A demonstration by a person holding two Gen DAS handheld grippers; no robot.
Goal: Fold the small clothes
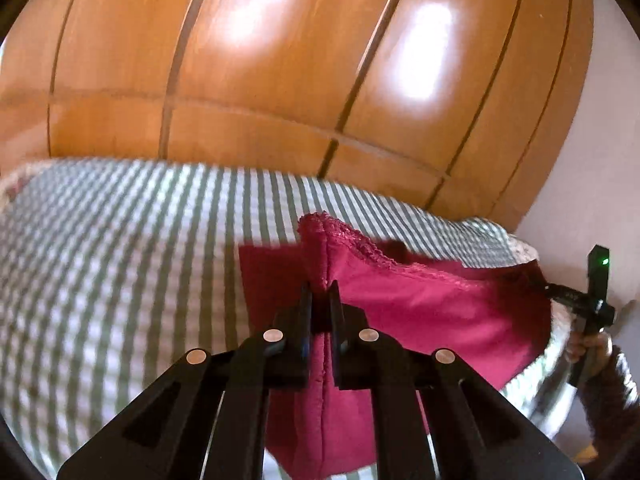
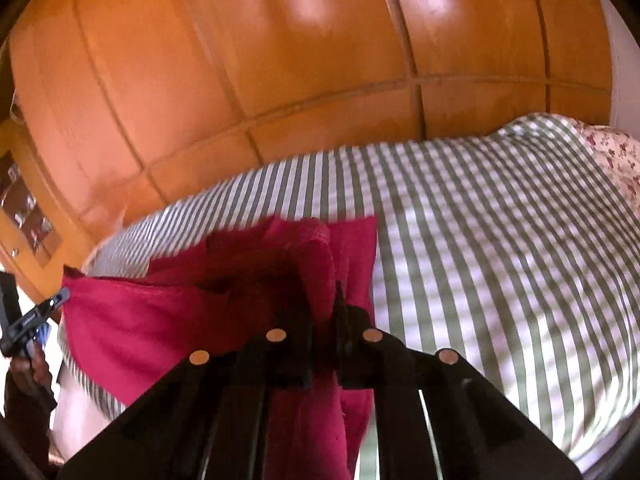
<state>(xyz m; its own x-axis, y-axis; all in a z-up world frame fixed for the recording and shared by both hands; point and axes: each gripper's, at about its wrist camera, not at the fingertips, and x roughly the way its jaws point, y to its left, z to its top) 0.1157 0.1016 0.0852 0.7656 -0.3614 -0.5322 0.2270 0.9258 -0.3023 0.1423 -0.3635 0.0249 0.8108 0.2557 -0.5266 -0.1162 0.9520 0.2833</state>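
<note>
A small crimson garment (image 1: 420,312) with a lace-trimmed edge hangs stretched between my two grippers above a bed. My left gripper (image 1: 321,292) is shut on one end of it, the cloth pinched between the black fingers and draping below. My right gripper (image 2: 322,300) is shut on the other end of the same garment (image 2: 152,320). The right gripper also shows in the left wrist view (image 1: 560,292) at the far right, and the left gripper in the right wrist view (image 2: 44,312) at the far left.
The bed is covered with a green-and-white striped sheet (image 1: 120,260), also in the right wrist view (image 2: 500,260). A floral pillow (image 2: 616,160) lies at its right end. A wooden panelled wardrobe (image 1: 280,80) stands behind the bed.
</note>
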